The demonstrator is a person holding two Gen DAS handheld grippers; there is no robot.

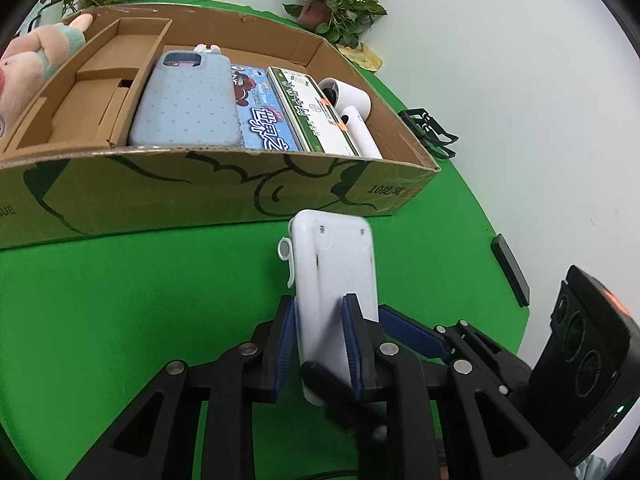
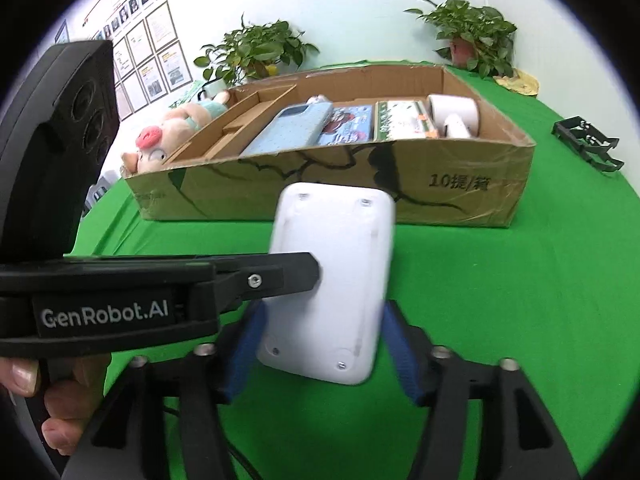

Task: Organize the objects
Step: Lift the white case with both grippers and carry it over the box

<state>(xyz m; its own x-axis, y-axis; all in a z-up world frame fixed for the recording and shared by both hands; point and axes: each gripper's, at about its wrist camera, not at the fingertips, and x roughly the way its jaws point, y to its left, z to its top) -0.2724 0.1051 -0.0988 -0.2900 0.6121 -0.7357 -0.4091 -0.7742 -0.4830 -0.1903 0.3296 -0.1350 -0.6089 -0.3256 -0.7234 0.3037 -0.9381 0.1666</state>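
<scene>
Left wrist view: the left gripper (image 1: 320,344) is pinching a flat white plastic device with rounded corners and small screws (image 1: 334,280) by its thin edges, its blue-padded fingers (image 1: 285,344) pressing on both sides and holding it upright above the green felt table cover (image 1: 120,300). The right gripper (image 1: 412,336) is sitting just beside it, lower right, and a blue pad of its own is showing behind the device.

In the right wrist view, the same device (image 2: 336,292) is standing between the right gripper's (image 2: 324,344) spread blue pads (image 2: 400,348), which are flanking its wide face with a gap showing on the right, while the left gripper's black finger is reaching in from the left onto its edge.

Behind, the shallow brown cardboard box (image 1: 200,196) is holding a pale blue dotted phone case (image 1: 188,100), a blue printed packet (image 1: 260,112), a green-and-white carton (image 1: 312,112) and a white handheld dryer (image 1: 352,108). A pink plush pig (image 2: 168,136) is lying at the box's left end.
</scene>
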